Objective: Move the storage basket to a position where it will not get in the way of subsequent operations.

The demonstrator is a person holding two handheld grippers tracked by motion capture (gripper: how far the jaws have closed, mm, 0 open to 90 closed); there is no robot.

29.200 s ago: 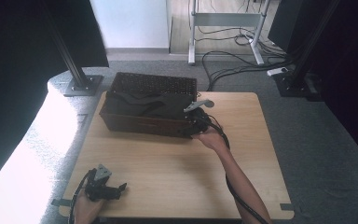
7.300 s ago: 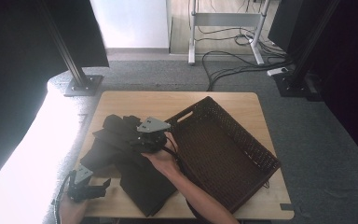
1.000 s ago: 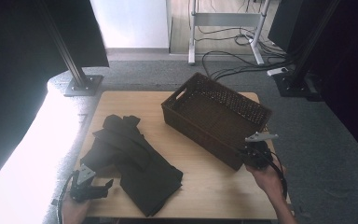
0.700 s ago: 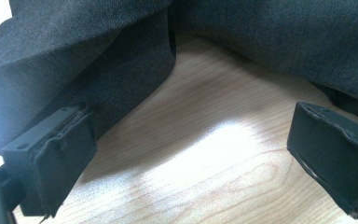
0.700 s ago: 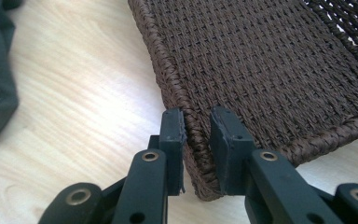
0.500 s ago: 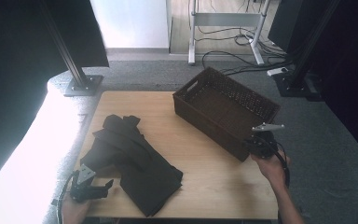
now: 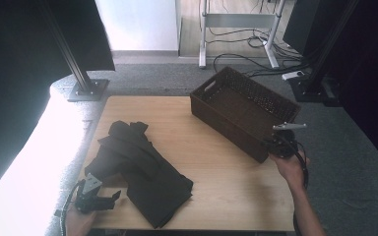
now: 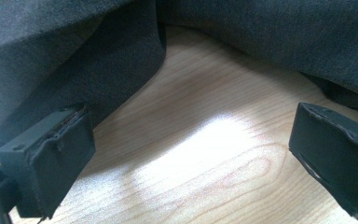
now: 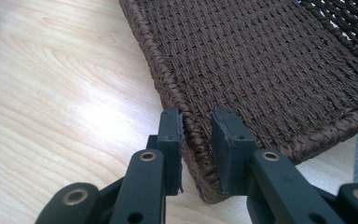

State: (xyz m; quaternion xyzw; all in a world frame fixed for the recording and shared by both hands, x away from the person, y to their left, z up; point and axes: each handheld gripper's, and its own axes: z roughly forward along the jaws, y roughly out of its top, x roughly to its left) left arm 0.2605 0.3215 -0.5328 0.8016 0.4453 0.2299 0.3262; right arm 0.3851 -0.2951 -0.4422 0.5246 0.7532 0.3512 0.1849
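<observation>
- One second ago the wicker basket [image 7: 246,113] sat nearer the table's middle; the right gripper [image 9: 196,133], clamped on its corner rim, has dragged it toward two o'clock.
- That clears room for the dark cloth [image 7: 138,172] at eight o'clock.
- Left gripper [image 8: 186,154] rests wide open, empty.

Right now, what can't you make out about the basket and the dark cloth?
- Basket interior floor: high view, hidden by its near wall.
- Basket far end: right gripper view, cut off by the frame's edge; right tongs clamp the corner rim.
- Dark cloth: high view, folds too dark to tell garment type.
- Cloth outline: left gripper view, cut off; left tongs open.
</observation>
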